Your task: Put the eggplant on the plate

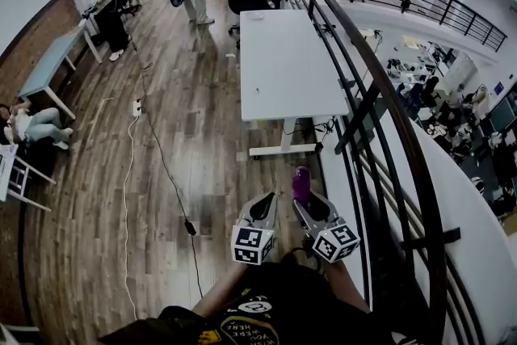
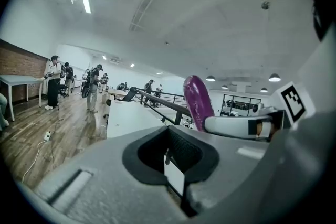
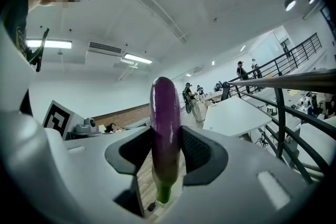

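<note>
The left gripper has its jaws together, with nothing between them. Beside it, the right gripper holds a purple eggplant upright.

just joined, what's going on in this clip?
A person holds a gripper in each hand on a wood-floored walkway. The right gripper is shut on the purple eggplant, which stands between its jaws with the green stem end down. The left gripper sits beside it, jaws together and empty. A white table lies ahead and a dark railing runs along the right. No plate shows in any view, so the eggplant isn't placed yet.
</note>
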### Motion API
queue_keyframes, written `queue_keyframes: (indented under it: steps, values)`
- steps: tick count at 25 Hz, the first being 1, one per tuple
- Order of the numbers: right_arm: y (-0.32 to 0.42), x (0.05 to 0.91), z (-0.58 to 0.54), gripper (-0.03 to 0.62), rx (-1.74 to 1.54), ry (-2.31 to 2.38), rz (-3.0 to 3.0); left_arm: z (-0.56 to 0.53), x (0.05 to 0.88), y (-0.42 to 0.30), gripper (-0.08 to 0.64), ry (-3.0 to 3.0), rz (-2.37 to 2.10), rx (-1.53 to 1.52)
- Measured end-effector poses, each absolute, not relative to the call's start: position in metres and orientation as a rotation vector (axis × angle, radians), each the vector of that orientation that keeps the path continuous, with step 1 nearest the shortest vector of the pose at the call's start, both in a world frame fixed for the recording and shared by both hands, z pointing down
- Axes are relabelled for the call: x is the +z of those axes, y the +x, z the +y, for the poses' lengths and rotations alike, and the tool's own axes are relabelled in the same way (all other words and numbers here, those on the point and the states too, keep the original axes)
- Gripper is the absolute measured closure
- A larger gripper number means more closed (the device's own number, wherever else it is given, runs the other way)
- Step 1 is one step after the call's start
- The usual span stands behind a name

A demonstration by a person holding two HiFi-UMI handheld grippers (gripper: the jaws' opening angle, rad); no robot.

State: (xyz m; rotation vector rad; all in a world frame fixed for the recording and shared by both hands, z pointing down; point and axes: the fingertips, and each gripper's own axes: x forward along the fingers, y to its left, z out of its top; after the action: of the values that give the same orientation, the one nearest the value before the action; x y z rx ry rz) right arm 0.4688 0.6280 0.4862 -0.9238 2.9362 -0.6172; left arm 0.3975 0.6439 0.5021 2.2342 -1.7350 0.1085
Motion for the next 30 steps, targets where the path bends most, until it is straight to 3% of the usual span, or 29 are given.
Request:
queue_keyframes:
  steps: [19, 30]
  values:
    - [0.387, 0.53, 0.629, 0.413, -0.721, -0.925, 2.944, 0.652, 0.55, 0.303, 0.555, 2.159, -1.695, 0.107]
    - [0.307, 0.521, 0.507, 0.413, -0.637, -0.695, 3.003, 0.521, 0.538, 0.241, 0.555, 2.18, -1.739, 0.132]
